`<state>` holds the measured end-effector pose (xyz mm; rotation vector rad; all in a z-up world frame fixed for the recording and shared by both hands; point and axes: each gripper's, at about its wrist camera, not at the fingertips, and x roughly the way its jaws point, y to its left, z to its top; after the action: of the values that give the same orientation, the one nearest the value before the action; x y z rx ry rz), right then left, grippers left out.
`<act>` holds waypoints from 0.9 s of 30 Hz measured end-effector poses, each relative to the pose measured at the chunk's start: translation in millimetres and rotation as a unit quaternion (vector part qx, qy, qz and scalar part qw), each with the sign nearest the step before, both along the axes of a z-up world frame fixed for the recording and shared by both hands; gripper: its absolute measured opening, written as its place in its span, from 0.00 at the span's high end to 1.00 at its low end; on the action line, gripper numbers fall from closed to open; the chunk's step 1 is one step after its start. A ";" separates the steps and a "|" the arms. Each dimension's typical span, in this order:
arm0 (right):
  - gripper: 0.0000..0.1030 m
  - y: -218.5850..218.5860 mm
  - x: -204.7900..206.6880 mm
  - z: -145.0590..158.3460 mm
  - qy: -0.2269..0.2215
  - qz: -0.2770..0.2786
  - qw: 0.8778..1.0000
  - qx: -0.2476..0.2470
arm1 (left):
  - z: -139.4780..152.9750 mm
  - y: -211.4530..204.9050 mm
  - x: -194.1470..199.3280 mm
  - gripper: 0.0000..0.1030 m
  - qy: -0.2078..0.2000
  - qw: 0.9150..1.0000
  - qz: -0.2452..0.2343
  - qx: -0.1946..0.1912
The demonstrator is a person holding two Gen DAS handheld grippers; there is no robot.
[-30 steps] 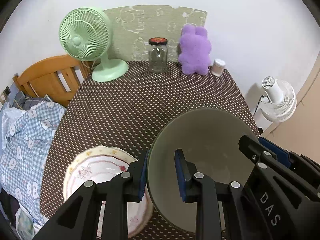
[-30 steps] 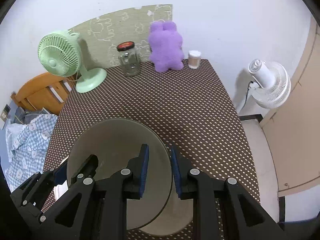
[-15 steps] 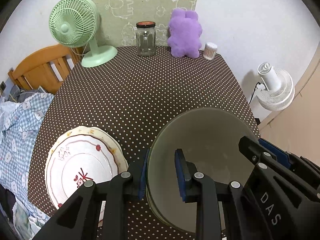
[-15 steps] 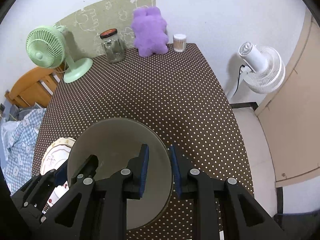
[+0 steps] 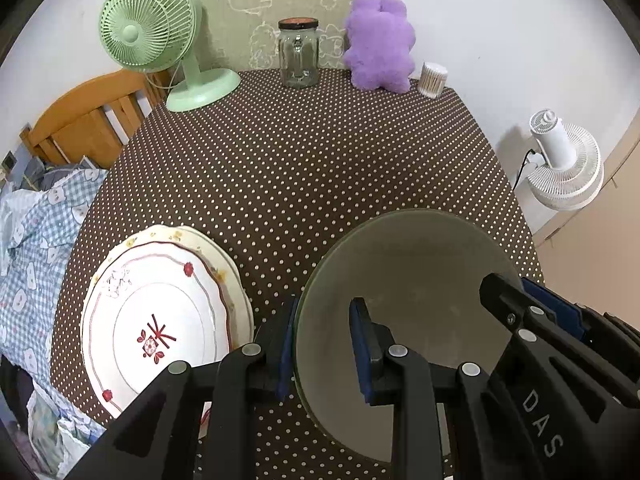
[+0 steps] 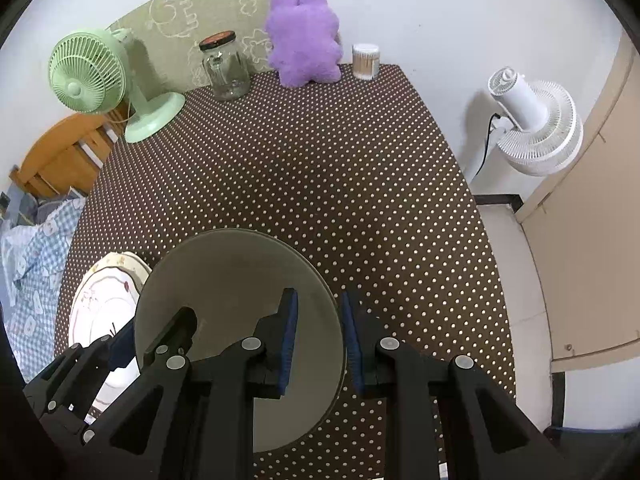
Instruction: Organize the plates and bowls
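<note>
A large grey-green bowl (image 5: 408, 276) is held by both grippers above the near part of the dotted table. My left gripper (image 5: 322, 346) is shut on its left rim, one finger inside and one outside. My right gripper (image 6: 318, 338) is shut on its right rim; the bowl (image 6: 236, 276) shows there too. A stack of white floral plates (image 5: 160, 312) lies on the table to the bowl's left and also shows in the right wrist view (image 6: 102, 300). The right gripper's body shows in the left wrist view (image 5: 532, 320).
At the table's far edge stand a green desk fan (image 5: 160, 44), a glass jar (image 5: 298, 54), a purple plush toy (image 5: 378, 42) and a cotton-swab tub (image 5: 432, 80). A wooden chair with checked cloth (image 5: 36, 216) is at the left. A white floor fan (image 6: 532, 128) is at the right.
Both grippers have lifted and pulled back with the bowl. The plate stack has come fully into view at its left, and more of the table shows.
</note>
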<state>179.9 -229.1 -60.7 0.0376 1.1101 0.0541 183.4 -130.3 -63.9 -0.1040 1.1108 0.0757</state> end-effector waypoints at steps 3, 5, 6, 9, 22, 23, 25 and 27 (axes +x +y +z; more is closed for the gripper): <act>0.74 0.0 -2.3 -3.5 0.006 0.004 1.000 -0.004 | -3.2 -0.9 -2.2 0.77 0.007 1.000 -0.001 -0.001; 0.74 0.0 -3.0 -6.7 0.010 0.005 1.000 -0.005 | -6.0 -0.8 -3.4 0.77 0.012 1.000 0.001 -0.002; 0.74 -0.1 -3.0 -8.0 0.012 0.006 1.000 -0.005 | -6.5 -0.7 -4.4 0.77 0.011 1.000 0.001 0.001; 0.74 0.9 -4.0 -11.7 0.018 0.006 1.000 0.001 | -8.7 0.2 -5.3 0.77 0.014 1.000 0.002 0.005; 0.75 6.6 -5.0 -19.5 0.019 -0.002 1.000 -0.007 | -16.1 8.7 -7.6 0.76 0.020 1.000 -0.016 -0.017; 0.74 7.4 -5.1 -19.6 0.018 -0.004 1.000 -0.010 | -16.2 9.1 -7.6 0.72 0.019 0.999 -0.020 -0.021; 0.75 7.5 -4.9 -19.4 0.017 -0.009 1.000 -0.011 | -16.3 10.5 -6.9 0.65 0.018 0.999 -0.032 -0.037; 0.75 7.8 -5.2 -19.4 0.019 -0.015 1.000 -0.012 | -16.4 12.5 -6.2 0.60 0.019 0.997 -0.043 -0.054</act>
<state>174.8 -221.3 -80.1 0.0341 1.1471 0.0138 177.2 -117.8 -80.3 -0.1530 1.1557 -0.0595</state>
